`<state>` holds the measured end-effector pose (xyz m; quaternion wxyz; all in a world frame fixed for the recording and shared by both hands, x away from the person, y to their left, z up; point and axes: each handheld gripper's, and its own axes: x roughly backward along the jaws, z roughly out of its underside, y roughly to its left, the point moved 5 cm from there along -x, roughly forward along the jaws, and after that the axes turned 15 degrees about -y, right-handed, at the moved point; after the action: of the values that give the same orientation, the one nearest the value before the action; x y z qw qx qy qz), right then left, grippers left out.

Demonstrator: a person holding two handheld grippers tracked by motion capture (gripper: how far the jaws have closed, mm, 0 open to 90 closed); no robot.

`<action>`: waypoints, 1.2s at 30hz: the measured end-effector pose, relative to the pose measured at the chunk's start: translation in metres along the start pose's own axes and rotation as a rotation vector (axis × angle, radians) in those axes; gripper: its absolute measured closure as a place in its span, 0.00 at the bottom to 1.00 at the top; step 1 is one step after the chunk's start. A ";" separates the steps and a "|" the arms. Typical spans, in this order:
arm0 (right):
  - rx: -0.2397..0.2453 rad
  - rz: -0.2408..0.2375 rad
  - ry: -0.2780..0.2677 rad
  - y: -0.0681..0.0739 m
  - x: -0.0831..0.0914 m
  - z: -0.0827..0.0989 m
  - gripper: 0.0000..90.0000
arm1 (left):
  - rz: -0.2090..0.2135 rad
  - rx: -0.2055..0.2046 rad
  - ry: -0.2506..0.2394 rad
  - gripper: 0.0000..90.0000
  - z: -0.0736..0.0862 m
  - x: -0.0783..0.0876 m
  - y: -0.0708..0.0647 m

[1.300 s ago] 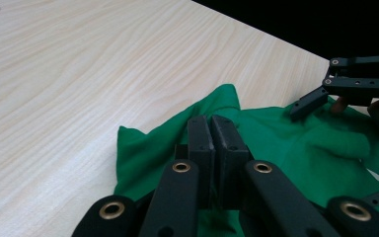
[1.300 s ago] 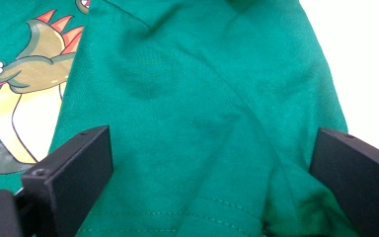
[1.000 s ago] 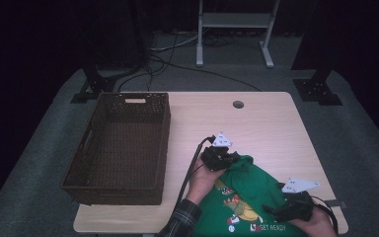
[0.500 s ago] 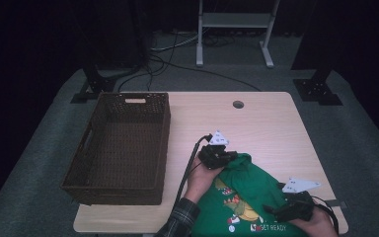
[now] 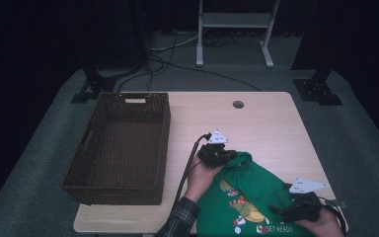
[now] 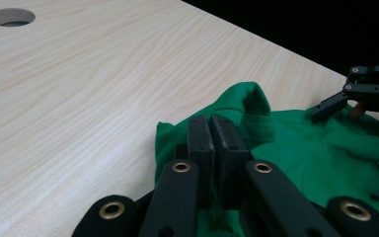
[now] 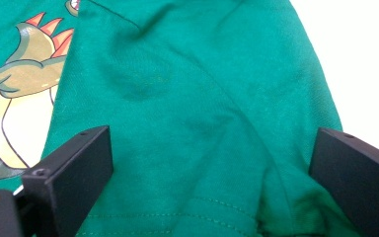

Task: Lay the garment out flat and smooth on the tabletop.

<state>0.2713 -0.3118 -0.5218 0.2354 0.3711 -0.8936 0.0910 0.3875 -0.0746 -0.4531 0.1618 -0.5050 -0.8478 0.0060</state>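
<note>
1. Two grippers are on the green T-shirt (image 5: 249, 197), which lies at the lower right of the high view on the wooden table (image 5: 256, 123), right of the wicker basket (image 5: 121, 148).
2. Compared with a second ago, little has changed: the left gripper (image 5: 225, 157) sits at the same spot on the shirt's upper edge, jaws pressed together with a fold of green cloth pinched between them.
3. The right gripper (image 5: 276, 211) has barely shifted; its jaws stand wide apart over the fabric (image 7: 202, 123), gripping nothing.
4. Judged from this, one corner is secured and the second grasp is still to come.
</note>
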 end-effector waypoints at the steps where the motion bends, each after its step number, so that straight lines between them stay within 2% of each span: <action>1: -0.002 0.002 0.000 -0.001 0.001 0.001 0.03 | -0.002 0.000 -0.001 0.98 0.000 0.000 0.000; 16: -0.005 0.002 0.000 -0.005 0.011 0.006 0.03 | -0.023 0.005 -0.008 0.98 -0.003 0.004 0.009; 36: -0.004 0.003 0.000 -0.006 0.011 0.006 0.03 | -0.064 0.025 -0.023 0.98 0.003 0.006 0.023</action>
<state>0.2662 -0.3247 -0.5220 0.2358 0.3692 -0.8945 0.0898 0.4030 -0.0576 -0.4584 0.1587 -0.4753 -0.8652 0.0172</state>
